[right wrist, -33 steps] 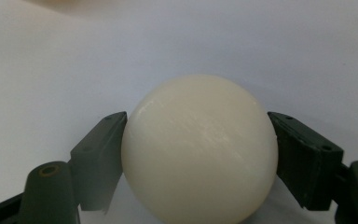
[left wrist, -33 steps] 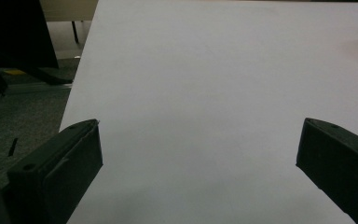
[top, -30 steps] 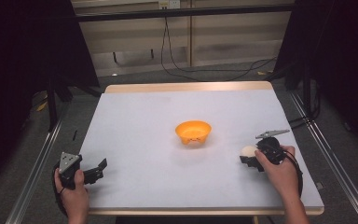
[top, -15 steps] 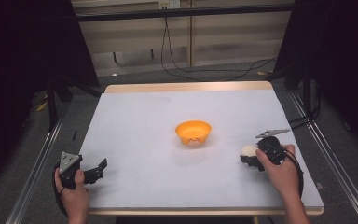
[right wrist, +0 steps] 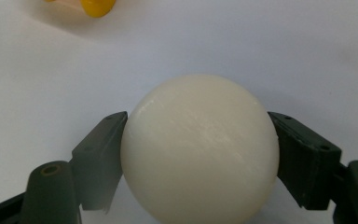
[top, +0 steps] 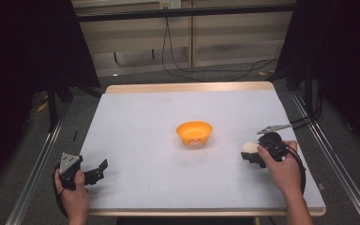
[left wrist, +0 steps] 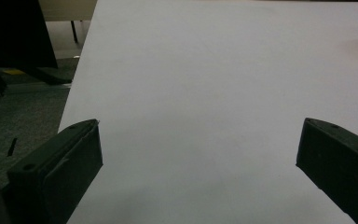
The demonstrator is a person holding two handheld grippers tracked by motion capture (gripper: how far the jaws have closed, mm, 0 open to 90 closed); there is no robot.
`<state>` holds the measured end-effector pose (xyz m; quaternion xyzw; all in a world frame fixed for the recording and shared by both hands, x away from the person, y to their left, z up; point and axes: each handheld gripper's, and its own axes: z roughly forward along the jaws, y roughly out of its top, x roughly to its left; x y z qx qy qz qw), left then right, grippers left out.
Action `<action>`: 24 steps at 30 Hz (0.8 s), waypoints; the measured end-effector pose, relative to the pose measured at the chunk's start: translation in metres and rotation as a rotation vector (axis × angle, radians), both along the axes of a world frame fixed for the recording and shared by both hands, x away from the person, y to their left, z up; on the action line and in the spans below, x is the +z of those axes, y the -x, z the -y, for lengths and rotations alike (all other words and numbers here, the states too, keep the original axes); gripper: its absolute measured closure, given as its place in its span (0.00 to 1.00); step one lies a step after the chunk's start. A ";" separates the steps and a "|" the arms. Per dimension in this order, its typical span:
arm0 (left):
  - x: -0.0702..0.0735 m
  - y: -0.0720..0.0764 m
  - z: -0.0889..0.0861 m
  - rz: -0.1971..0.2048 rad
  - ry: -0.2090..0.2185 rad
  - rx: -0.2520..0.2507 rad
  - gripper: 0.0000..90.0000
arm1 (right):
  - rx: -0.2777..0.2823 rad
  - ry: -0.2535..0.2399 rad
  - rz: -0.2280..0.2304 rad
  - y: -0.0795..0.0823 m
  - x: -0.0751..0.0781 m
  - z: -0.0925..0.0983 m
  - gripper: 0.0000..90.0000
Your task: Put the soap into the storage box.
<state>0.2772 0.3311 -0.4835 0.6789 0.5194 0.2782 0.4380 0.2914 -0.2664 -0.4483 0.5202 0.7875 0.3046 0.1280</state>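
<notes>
The right tongs hold the cream ball across its widest part at the near right of the bench, which looks smooth, hard and probably slippery, while the left tongs stand wide and empty.

Ball: cream-white, smooth, faint fine streaks, soft sheen, looks like plastic.
Right claw jaws: black matt plastic, moulded, small round holes in faces.
Left claw jaws: same black matt plastic, slight dull sheen on edges.
Bowl: orange, smooth, glossy plastic look.
Bench: top white-grey, matt, even, paper-like or laminate; pale wood edge at far and near rims.
Floor: grey, rough, speckled.
</notes>
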 end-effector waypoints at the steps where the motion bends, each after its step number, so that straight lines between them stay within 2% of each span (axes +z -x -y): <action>1: 0.000 0.000 0.000 0.000 0.000 0.000 0.00 | 0.003 0.000 0.000 0.000 0.001 -0.001 0.27; 24: 0.000 0.000 -0.001 0.001 0.007 -0.001 0.00 | 0.048 0.010 0.019 -0.015 0.021 -0.017 0.27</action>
